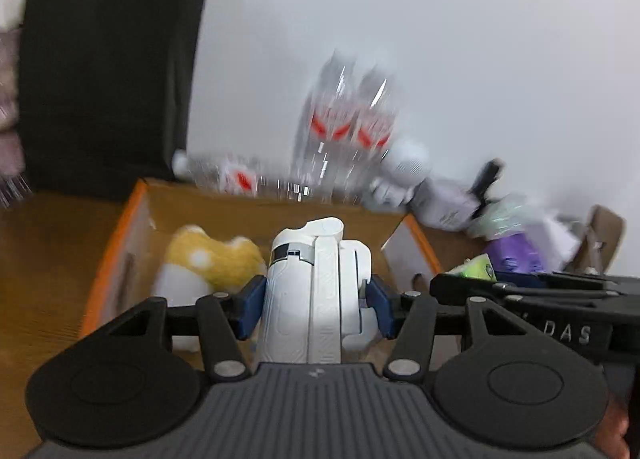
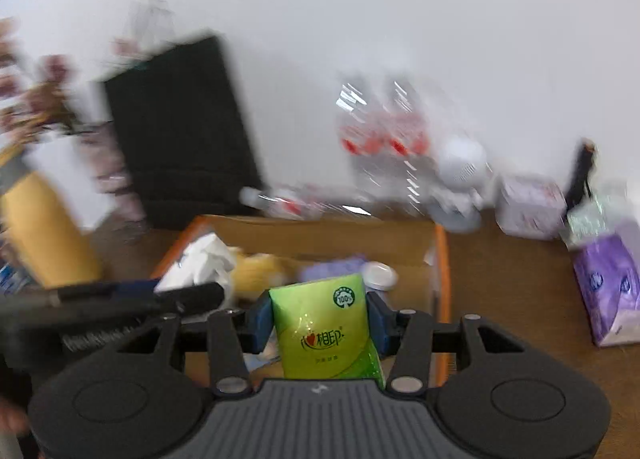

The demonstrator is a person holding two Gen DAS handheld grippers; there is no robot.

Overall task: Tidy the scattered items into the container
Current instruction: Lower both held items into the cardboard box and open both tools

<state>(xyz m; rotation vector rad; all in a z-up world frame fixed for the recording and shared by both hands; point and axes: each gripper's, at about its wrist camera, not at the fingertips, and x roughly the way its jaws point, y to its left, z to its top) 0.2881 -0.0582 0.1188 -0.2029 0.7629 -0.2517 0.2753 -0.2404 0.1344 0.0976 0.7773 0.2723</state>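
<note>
Over the box (image 1: 140,195), in the left wrist view, the left gripper (image 1: 316,305) has its blue pads pressed on both flanks of a white gadget (image 1: 308,291), which stands upright between them, a folded device I cannot identify further. It looks held high over the open cardboard box so that it can be let go inside, where a yellow plush (image 1: 216,259) already lies against the left wall. Behind the box, blurred bottles (image 1: 344,131) and a white toy (image 1: 404,171) stand by the wall, beside a black bag (image 1: 112,71), with a purple pack (image 1: 516,255) on the table (image 1: 44,259) to the right; these appear not yet tidied. From the right wrist view, the right gripper (image 2: 320,323) is clamped on a green tissue pack (image 2: 324,323), held upright by its narrow sides, again above the box (image 2: 440,259), near its right wall. Inside lie a white crumpled thing (image 2: 204,259), the plush (image 2: 256,271) and a white lid (image 2: 378,275). Both packs seem gripped across the short width because that suits the jaws. Dropping each clear of the rim is the likely next need.
</note>
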